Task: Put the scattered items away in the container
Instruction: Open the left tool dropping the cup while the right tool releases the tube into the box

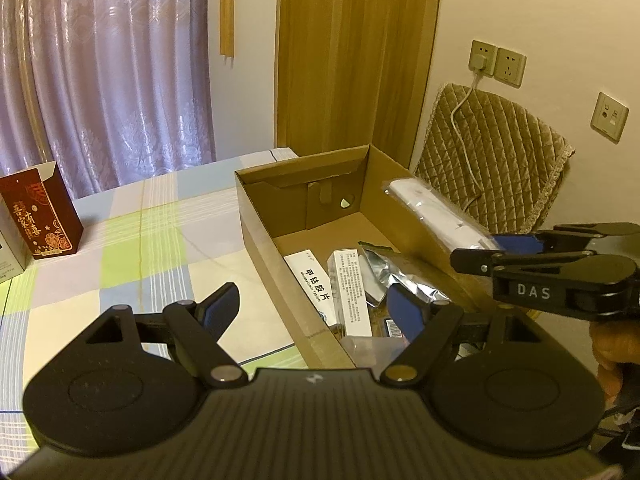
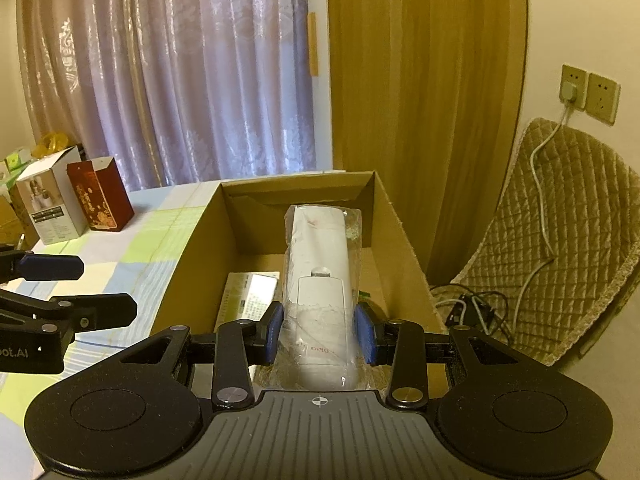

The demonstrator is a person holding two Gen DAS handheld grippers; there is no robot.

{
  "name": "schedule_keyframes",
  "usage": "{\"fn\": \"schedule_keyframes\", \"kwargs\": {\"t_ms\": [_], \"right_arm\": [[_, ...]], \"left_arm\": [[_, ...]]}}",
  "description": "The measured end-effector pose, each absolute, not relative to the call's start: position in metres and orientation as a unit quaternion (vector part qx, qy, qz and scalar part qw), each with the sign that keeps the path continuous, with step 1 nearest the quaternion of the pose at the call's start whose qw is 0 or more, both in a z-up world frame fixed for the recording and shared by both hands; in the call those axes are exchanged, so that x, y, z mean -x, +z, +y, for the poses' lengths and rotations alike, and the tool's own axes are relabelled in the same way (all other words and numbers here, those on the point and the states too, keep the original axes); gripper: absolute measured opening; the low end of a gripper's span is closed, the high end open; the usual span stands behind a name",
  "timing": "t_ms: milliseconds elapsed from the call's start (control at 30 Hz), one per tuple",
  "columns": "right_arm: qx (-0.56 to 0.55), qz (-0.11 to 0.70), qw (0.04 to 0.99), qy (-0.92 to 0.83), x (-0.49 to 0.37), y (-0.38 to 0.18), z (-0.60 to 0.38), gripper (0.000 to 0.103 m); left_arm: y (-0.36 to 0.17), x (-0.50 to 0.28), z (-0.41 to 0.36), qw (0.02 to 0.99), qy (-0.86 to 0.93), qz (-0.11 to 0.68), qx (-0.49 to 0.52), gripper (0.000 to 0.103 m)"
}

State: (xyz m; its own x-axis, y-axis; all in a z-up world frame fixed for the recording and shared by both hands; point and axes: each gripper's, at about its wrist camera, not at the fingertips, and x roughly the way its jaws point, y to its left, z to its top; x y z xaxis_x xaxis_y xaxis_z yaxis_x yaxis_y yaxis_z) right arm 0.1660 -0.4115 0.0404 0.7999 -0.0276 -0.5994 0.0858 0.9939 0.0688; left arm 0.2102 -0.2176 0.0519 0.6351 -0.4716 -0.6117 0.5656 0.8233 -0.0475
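An open cardboard box [image 1: 258, 220] stands on the checked tablecloth [image 1: 140, 248]. In it lie two white medicine boxes [image 1: 316, 286] [image 1: 354, 292] and a silver foil pouch [image 1: 400, 276]. My right gripper [image 2: 320, 334] is shut on a white remote-like device in a clear plastic bag [image 2: 316, 248], held level over the box [image 2: 192, 260] with its far end above the box's back part. From the left wrist view the bagged device [image 1: 432, 208] hangs above the box's right wall in that right gripper [image 1: 492, 250]. My left gripper [image 1: 314, 308] is open and holds nothing, straddling the box's near left wall.
A dark red carton [image 1: 44, 216] and a white carton [image 2: 48, 204] stand at the table's far left. A quilted chair [image 1: 500, 160] sits right of the box, under wall sockets [image 1: 496, 62] with a white cable. Curtains and a wooden door lie behind.
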Motion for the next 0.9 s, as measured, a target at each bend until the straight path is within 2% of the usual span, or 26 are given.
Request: {"fn": "schedule_keyframes", "kwargs": {"t_ms": [467, 500, 567, 833, 900], "right_arm": [[-0.069, 0.313, 0.947, -0.037, -0.159, 0.041, -0.425, 0.042], [-0.07, 0.312, 0.947, -0.039, -0.157, 0.042, -0.425, 0.044], [-0.075, 0.297, 0.951, -0.043, -0.149, 0.048, -0.426, 0.091], [-0.064, 0.293, 0.953, -0.049, -0.119, 0.069, -0.427, 0.092], [-0.069, 0.301, 0.95, -0.052, -0.109, 0.074, -0.429, 0.092]], "left_arm": [[0.053, -0.204, -0.206, 0.902, -0.276, 0.323, -0.07, 0.078], [0.054, -0.202, -0.206, 0.902, -0.276, 0.324, -0.07, 0.078], [0.057, -0.198, -0.205, 0.903, -0.273, 0.324, -0.069, 0.078], [0.065, -0.168, -0.197, 0.909, -0.247, 0.33, -0.061, 0.089], [0.066, -0.158, -0.194, 0.91, -0.241, 0.334, -0.057, 0.097]]}}
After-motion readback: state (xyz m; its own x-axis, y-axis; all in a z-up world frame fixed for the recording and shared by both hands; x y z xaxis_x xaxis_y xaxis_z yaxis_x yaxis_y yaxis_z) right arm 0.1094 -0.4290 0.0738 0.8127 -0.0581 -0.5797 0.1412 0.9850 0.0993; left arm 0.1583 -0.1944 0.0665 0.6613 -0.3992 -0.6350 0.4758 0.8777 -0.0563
